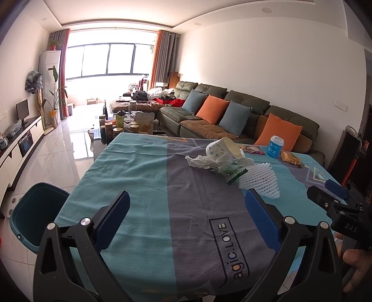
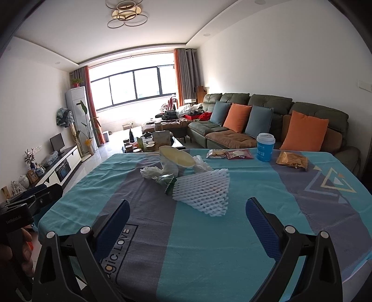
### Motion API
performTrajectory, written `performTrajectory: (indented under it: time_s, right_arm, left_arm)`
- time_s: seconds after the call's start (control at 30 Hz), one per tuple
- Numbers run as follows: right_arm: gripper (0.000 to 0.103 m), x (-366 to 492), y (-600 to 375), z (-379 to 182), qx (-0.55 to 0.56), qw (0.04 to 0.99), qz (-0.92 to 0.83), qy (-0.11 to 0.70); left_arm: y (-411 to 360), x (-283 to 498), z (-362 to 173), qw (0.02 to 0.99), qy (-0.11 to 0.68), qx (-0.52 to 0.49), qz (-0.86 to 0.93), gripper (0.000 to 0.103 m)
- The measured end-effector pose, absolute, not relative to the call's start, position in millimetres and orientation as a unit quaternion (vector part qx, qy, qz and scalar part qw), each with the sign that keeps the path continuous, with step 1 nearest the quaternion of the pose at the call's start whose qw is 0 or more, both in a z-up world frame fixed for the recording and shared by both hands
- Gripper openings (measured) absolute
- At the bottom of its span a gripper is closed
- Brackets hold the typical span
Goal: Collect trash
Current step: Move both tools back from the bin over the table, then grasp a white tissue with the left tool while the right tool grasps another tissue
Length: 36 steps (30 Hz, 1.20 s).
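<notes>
window (image 2: 134,86): big, bright, at 12 o'clock | curtains (image 2: 183,72): orange and grey, both sides | walls (image 1: 267,60): white | floor (image 1: 53,148): shiny pale tiles, at 9 o'clock | sofa (image 2: 267,109): green, orange and blue pillows, at 2 o'clock | TV stand (image 2: 60,167): white, at 9 o'clock | ceiling lamp (image 2: 125,14): rings, off

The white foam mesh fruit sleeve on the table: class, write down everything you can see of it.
The white foam mesh fruit sleeve is soft-looking netting with diamond-shaped holes, flattened and fanned out, wider at one end. It lies empty on the teal and grey tablecloth, nearest the grippers of the pile. Its far edge meets a crumpled green-edged clear wrapper, with the tipped white paper cup just behind. Neither gripper touches it.
</notes>
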State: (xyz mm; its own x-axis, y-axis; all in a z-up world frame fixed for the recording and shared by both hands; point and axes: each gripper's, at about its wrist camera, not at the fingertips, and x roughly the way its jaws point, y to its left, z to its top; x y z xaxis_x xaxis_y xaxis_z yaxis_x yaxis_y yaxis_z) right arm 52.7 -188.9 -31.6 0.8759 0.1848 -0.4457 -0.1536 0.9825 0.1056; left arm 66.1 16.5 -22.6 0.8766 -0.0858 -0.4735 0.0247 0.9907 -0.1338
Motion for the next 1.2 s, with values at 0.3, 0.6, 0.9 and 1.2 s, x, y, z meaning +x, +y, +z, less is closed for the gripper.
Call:
performTrajectory:
  time_s: [0.3, 0.6, 0.9, 1.2]
  right_arm:
    - [0.096, 70.0, -195.2, -32.1, 0.032, 0.966, 0.077, 0.245]
    - [0.096, 107.9, -199.8, -38.1, 0.029, 0.960, 0.073, 0.267]
    - [0.096, 140.9, -204.0, -52.4, 0.025, 0.951, 0.065, 0.302]
    - [0.096, 173.7, -212.7, -54.3, 0.023, 0.947, 0.065, 0.313]
  left_arm:
    - [16.3, 86.6, -31.4, 0.962, 0.262, -0.063, -0.040, 0.097]
    - [8.5, 129.6, -41.8, 0.958, 0.276, -0.060, -0.055, 0.097]
    - [-15.2, 167.1, -53.3, 0.951, 0.292, -0.053, -0.088, 0.097]
    - [-23.8, 204.4, -62.7, 0.947, 0.303, -0.052, -0.093, 0.097]
